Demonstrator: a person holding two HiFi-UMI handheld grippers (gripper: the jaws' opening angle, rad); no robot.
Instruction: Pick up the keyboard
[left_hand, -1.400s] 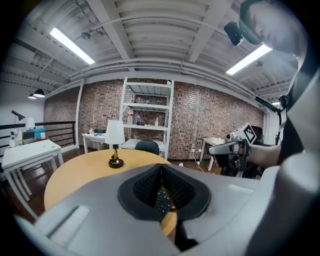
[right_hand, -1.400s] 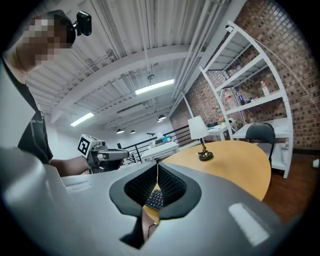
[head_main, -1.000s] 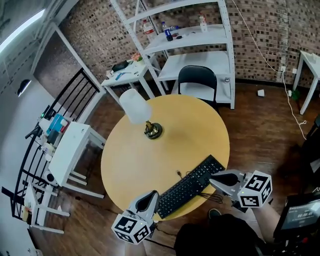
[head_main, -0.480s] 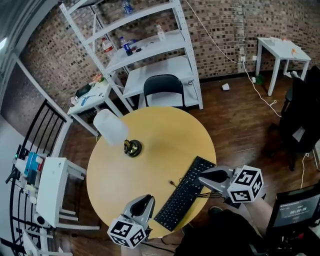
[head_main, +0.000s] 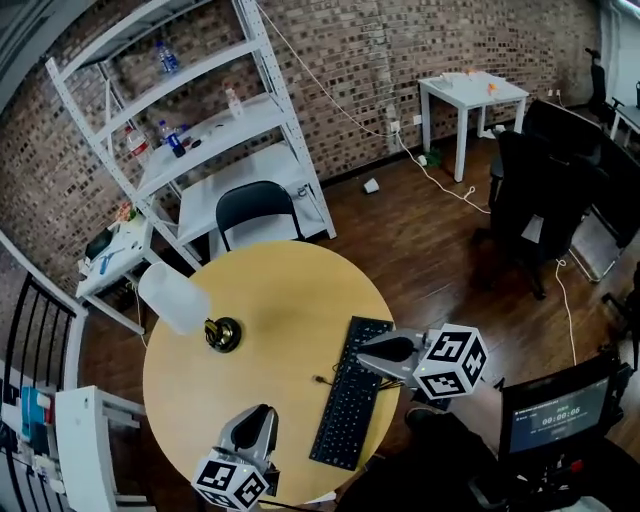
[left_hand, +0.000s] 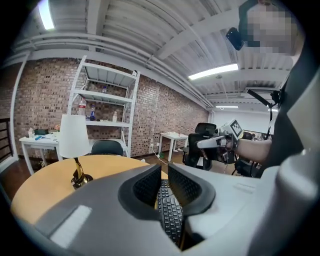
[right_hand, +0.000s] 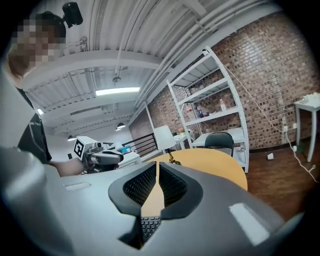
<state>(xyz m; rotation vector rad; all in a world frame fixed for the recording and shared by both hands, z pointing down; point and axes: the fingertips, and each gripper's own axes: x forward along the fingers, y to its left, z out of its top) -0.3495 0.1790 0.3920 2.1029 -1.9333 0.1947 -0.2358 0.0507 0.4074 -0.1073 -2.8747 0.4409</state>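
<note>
The black keyboard (head_main: 345, 400) lies flat on the round yellow table (head_main: 290, 290), near its front right edge. My right gripper (head_main: 368, 350) comes in from the right with its tip at the keyboard's far end, jaws shut and nothing between them. In the right gripper view the keyboard (right_hand: 148, 226) shows below the right gripper (right_hand: 157, 165). My left gripper (head_main: 260, 415) hovers over the table's front edge, left of the keyboard and apart from it. In the left gripper view the left gripper (left_hand: 164, 167) stands a narrow slit open and empty, with the keyboard (left_hand: 170, 220) ahead.
A white-shaded lamp (head_main: 172, 297) on a brass base (head_main: 222, 333) stands on the table's left side. The keyboard's cable (head_main: 322, 380) lies beside it. A black chair (head_main: 255, 210) and white shelves (head_main: 200, 130) stand behind the table. Office chairs (head_main: 545, 180) and a screen (head_main: 555, 420) are at the right.
The whole view has swung round to the right. My left gripper has drawn away leftward from the keyboard's near end. My right gripper has stayed at the keyboard's far end.
</note>
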